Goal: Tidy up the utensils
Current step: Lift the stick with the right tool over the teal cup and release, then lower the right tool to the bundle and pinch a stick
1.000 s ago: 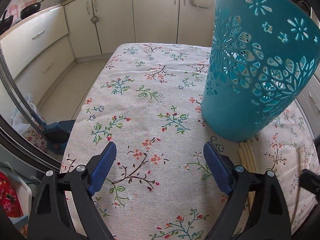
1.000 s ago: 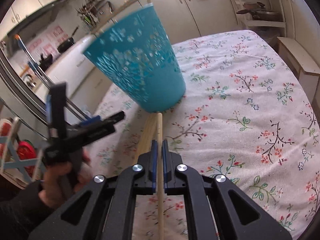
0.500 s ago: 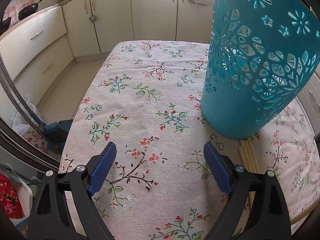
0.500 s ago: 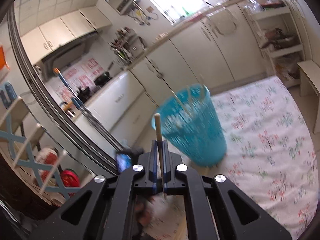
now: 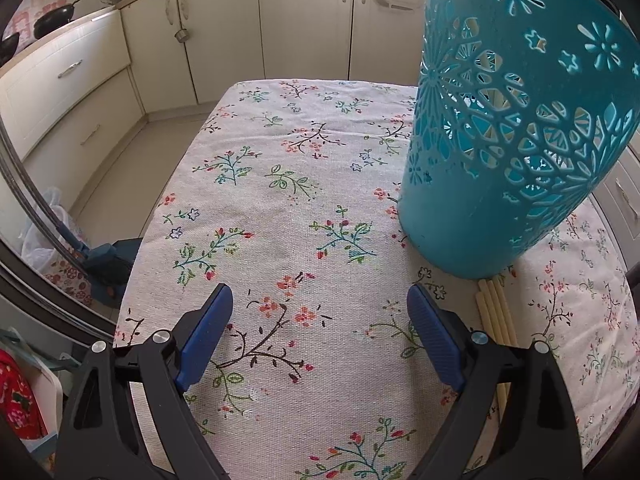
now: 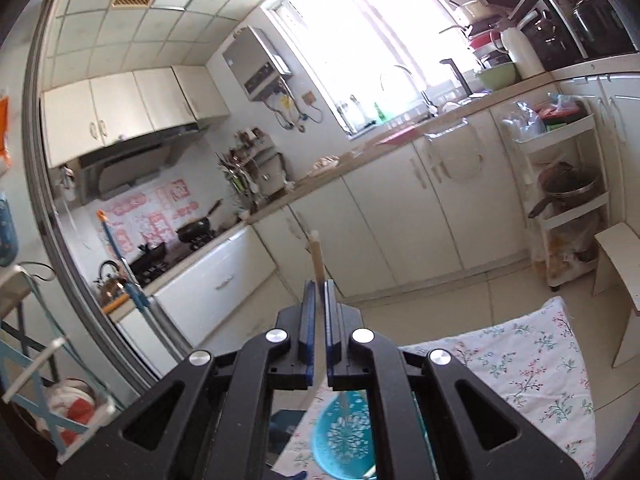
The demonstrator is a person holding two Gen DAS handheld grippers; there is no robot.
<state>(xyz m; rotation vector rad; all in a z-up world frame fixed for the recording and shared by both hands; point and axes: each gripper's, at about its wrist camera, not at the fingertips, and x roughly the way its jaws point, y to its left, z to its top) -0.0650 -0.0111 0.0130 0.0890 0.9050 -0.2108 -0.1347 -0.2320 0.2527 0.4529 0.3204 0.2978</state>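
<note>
Between the blue pads of the right gripper (image 6: 319, 312), one wooden chopstick (image 6: 317, 258) is clamped; the fingers are closed tight on it, and its free end projects upward past the fingertips against the background of the kitchen cabinets. Below this gripper, seen through the gap in its frame, stands the teal perforated basket (image 6: 346, 436), viewed from above, on the flowered tablecloth (image 6: 532, 360). In the left wrist view the same basket (image 5: 500, 152) stands upright at the right side of the counter (image 5: 280, 184), which the tablecloth covers. Pale sticks show through the cut-outs in the basket wall. A bundle of loose chopsticks (image 5: 496, 312) lies flat on the cloth just beside the base of the basket, on the near side, partly hidden behind the right finger of the left gripper (image 5: 320, 332). The fingers of the left gripper are spread wide, with nothing between them, over a bare part of the cloth to the left of the basket. Cream cabinets (image 5: 304, 20) run along the far wall beyond the counter.
</note>
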